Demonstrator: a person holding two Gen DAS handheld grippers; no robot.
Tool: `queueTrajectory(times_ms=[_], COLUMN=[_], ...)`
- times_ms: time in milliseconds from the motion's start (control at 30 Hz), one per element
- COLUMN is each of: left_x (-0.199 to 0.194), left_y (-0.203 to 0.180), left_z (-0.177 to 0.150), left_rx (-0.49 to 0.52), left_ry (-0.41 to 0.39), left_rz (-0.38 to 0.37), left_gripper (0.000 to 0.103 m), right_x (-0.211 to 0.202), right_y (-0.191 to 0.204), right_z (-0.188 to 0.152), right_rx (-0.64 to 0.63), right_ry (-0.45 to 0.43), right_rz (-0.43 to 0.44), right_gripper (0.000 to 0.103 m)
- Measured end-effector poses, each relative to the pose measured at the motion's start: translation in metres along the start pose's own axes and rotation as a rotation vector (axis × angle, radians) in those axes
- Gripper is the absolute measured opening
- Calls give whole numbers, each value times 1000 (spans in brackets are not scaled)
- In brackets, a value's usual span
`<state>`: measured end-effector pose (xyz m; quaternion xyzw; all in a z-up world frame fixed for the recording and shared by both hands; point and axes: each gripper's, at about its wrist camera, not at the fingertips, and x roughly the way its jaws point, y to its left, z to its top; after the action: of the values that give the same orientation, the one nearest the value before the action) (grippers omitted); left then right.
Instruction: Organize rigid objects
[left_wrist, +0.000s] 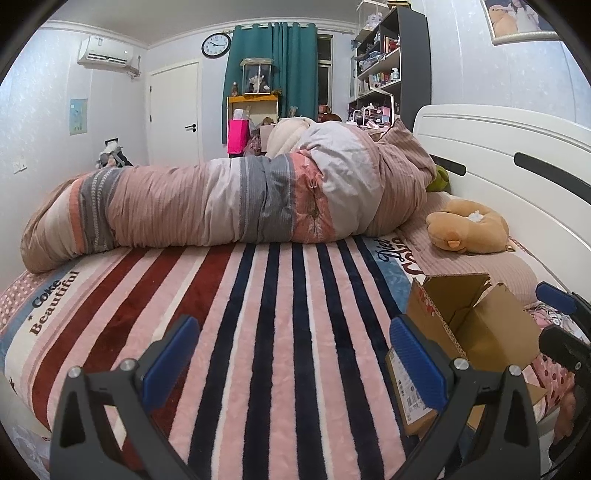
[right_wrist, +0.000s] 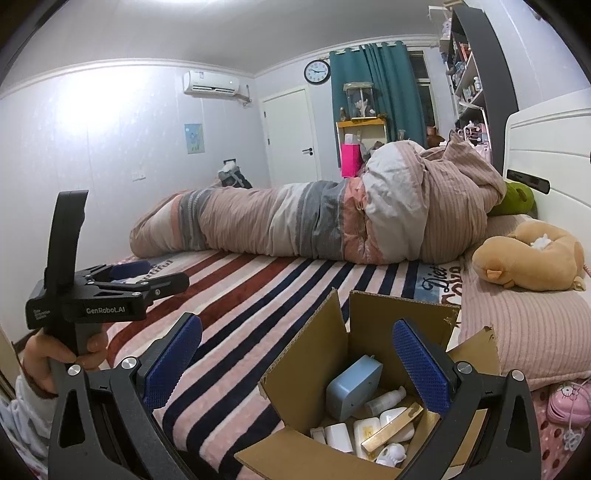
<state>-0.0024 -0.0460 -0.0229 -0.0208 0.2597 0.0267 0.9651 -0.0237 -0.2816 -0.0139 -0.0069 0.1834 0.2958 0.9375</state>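
An open cardboard box (right_wrist: 321, 347) stands on the striped blanket (right_wrist: 258, 295). It holds a light blue case (right_wrist: 352, 386), a small white bottle (right_wrist: 386, 400), several white containers (right_wrist: 365, 430) and a gold-edged flat box (right_wrist: 393, 426). My right gripper (right_wrist: 295, 354) is open and empty, above the box's near side. My left gripper (left_wrist: 293, 354) is open and empty over the blanket, left of the box (left_wrist: 476, 325); it also shows in the right wrist view (right_wrist: 147, 277), held by a hand.
A rolled striped duvet (left_wrist: 229, 206) lies across the far side of the bed. A tan plush toy (left_wrist: 467, 229) lies on the pink pillow (right_wrist: 517, 332) by the white headboard (left_wrist: 498, 147). A pink object (right_wrist: 565, 402) lies right of the box.
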Motion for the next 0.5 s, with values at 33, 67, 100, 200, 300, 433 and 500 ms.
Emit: queueTrajectory(times_ms=[33, 67, 100, 200, 300, 433, 500], left_x=[0, 0, 0, 0, 0, -1, -1], left_y=[0, 0, 0, 0, 0, 0, 1], left_z=[0, 0, 0, 0, 0, 0, 1], left_rx=[-1, -1, -1, 1, -1, 2, 2], left_ry=[0, 0, -1, -3, -2, -3, -4], left_rz=[-1, -2, -3, 0, -1, 4, 3], left_gripper=[103, 103, 102, 102, 102, 102, 103], right_x=[0, 0, 0, 0, 0, -1, -2], right_y=[0, 1, 1, 0, 0, 0, 0], right_z=[0, 1, 1, 1, 1, 1, 1], right_rx=[2, 4, 4, 2, 2, 9, 13], right_ry=[-2, -4, -4, -2, -3, -6, -4], right_rz=[-1, -1, -1, -2, -1, -3, -10], right_gripper=[103, 103, 103, 103, 103, 103, 103])
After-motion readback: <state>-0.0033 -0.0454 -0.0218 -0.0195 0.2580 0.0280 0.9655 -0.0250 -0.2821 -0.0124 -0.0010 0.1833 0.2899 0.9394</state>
